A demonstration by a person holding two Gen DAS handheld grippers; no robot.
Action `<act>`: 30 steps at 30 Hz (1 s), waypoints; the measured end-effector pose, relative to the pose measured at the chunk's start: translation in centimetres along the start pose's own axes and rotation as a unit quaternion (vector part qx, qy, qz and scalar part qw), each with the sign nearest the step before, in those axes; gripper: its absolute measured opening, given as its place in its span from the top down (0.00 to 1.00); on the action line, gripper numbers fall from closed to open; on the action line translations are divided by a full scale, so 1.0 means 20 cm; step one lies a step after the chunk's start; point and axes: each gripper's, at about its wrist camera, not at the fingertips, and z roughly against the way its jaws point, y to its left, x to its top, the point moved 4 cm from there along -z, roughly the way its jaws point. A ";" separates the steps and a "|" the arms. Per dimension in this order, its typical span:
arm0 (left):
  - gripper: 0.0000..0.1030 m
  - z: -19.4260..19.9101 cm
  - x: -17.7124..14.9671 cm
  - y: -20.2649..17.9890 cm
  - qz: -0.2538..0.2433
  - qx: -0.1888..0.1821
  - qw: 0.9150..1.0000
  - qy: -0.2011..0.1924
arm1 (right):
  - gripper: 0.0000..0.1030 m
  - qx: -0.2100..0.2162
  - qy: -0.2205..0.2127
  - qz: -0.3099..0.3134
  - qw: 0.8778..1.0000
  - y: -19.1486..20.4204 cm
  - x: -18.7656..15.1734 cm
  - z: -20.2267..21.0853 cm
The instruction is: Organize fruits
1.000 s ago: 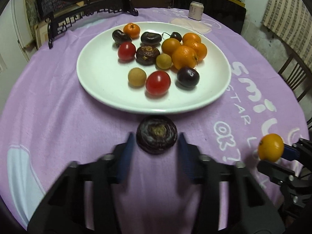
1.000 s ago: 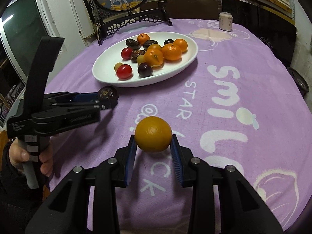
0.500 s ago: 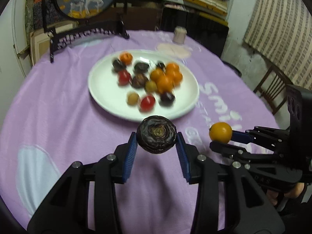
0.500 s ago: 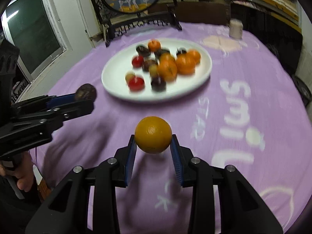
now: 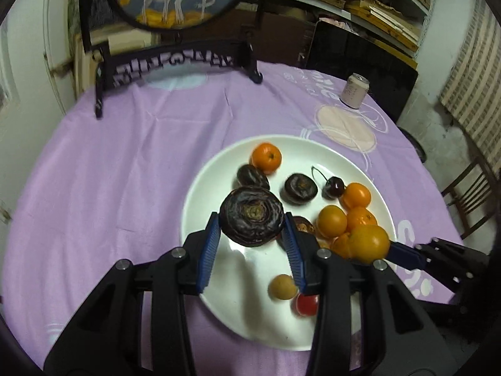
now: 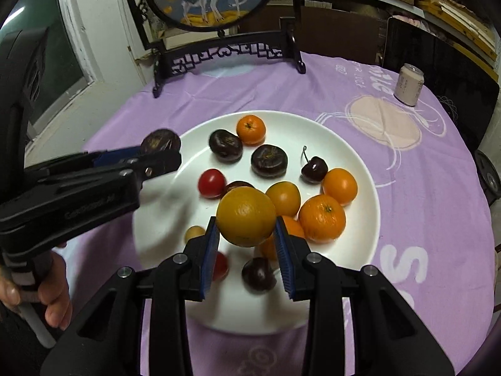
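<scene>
My left gripper is shut on a dark wrinkled fruit and holds it above the left part of the white plate. My right gripper is shut on an orange and holds it above the plate, over the pile of oranges. The plate holds several oranges, dark fruits, a cherry, red tomatoes and a small tan fruit. The right gripper shows at the right of the left wrist view; the left gripper shows at the left of the right wrist view.
A round table with a purple printed cloth carries the plate. A black carved stand with a round picture is at the far edge. A pale can stands at the far right. A wooden chair is off the table's right side.
Both grippers have risen from near the table's front edge and moved forward over the plate, each still holding its fruit. The plate's fruits have not moved.
</scene>
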 end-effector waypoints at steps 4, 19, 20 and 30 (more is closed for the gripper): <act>0.60 -0.04 -0.01 0.01 -0.004 -0.005 1.000 0.007 | 0.66 -0.007 -0.006 0.002 1.000 -0.01 0.01 -0.04; 0.05 0.23 -0.21 -0.02 -0.007 0.009 0.999 -0.046 | 0.01 -0.031 -0.073 -0.040 0.996 -0.07 -0.20 0.27; 0.03 0.26 -0.24 -0.03 -0.010 0.013 0.999 -0.047 | 0.01 -0.037 -0.073 -0.037 0.996 -0.06 -0.23 0.29; 0.02 0.49 -0.52 -0.18 -0.049 0.038 0.997 -0.049 | 0.01 -0.067 -0.028 -0.051 0.996 -0.04 -0.51 0.36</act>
